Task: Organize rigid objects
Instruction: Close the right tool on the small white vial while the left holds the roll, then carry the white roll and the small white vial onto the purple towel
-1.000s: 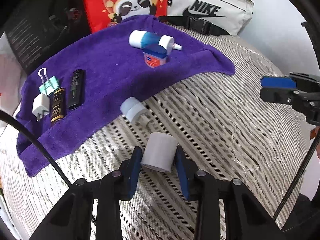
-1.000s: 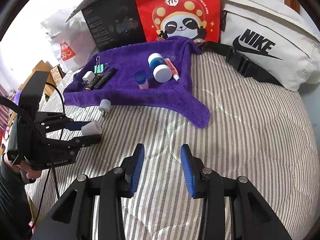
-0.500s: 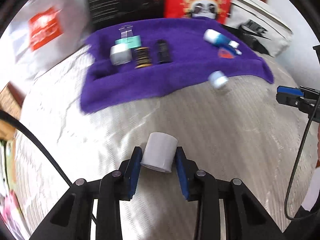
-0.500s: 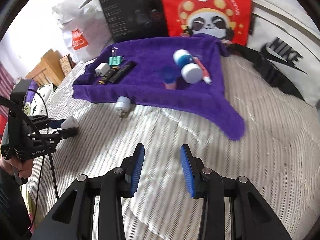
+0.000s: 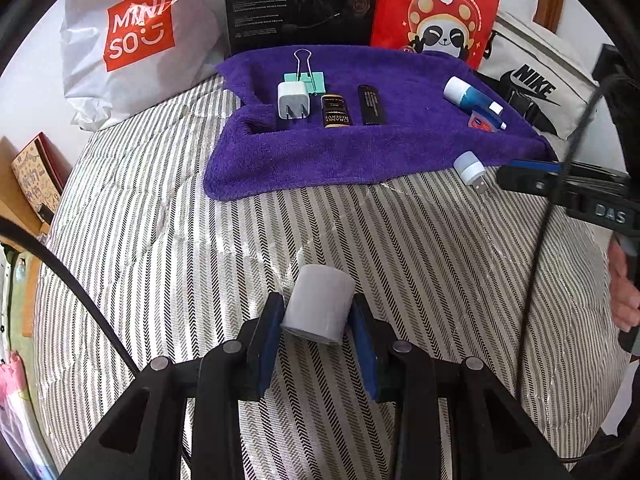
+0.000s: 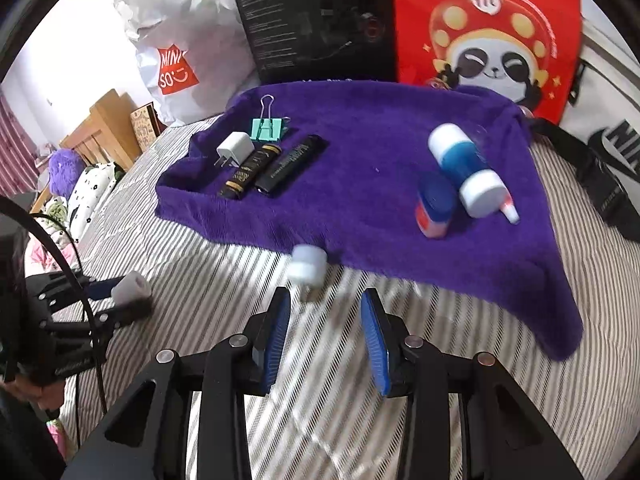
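Purple towel [image 5: 360, 148] now fills the upper middle of the left wrist view; a second ago it lay skewed to the left – the view has swung round. The left gripper [image 5: 318, 320] still clamps the pale cylinder [image 5: 318, 306] between its blue pads, above the striped bedding [image 5: 200, 240]. The right gripper [image 6: 325, 320] stands part-open and empty as before, but has closed in on the small white USB lamp [image 6: 307, 266], which lies at the towel's near edge just ahead of its fingers. On the towel: white charger [image 5: 293, 101], green binder clip [image 5: 305, 76], two dark tubes [image 5: 336, 110], blue-and-white bottle [image 5: 472, 98]. Bags and a black box [image 5: 300, 0] stand behind.
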The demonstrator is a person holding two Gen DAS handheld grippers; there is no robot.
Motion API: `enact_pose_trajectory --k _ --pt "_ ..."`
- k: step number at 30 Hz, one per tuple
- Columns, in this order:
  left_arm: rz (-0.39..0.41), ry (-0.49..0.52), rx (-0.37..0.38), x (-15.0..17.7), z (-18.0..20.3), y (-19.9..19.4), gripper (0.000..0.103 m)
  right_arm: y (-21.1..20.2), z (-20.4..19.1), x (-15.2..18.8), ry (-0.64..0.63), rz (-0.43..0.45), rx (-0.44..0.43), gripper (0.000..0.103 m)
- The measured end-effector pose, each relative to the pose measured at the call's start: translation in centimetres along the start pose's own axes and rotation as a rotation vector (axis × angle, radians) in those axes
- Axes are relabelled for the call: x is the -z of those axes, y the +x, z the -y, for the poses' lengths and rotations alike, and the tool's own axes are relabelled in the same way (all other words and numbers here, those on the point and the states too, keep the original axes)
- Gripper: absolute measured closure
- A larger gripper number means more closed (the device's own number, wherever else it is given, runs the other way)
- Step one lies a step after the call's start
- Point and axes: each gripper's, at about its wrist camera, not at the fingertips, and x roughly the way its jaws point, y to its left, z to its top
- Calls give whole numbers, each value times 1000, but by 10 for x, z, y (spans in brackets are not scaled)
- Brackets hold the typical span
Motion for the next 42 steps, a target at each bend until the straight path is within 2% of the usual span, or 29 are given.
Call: enact_pose_trajectory --k 10,11,13,14,18,22,27,32,36,39,42 --pt "13 -23 17 13 -9 -10 70 27 -14 -15 -24 -27 32 66" --pt "14 -26 20 13 -10 -10 70 30 -15 -16 -26 -29 34 67" --pt "11 -26 16 12 -9 -10 70 39 -18 -16 -44 -42 60 78" --pt "9 -22 12 12 -8 -10 70 40 -21 -15 -72 -37 85 78" --pt "8 -17 4 12 -6 -10 70 29 -21 -5 -132 -43 93 79" --pt "9 -24 -6 12 -4 -10 70 12 -10 10 -124 -57 99 79" --pt "-1 -23 -26 8 -2 -8 70 13 -10 22 -147 -67 132 78" --pt "-4 -25 -29 4 -2 -5 70 13 -5 22 -121 -51 110 79" --pt "-11 -66 0 0 -8 -7 71 7 -1 20 -98 -59 98 79" --pt "7 -98 38 -4 -11 -15 71 -7 1 19 -86 -31 71 79" --pt "20 -101 44 -10 -10 -21 71 -18 6 16 -76 -12 66 79"
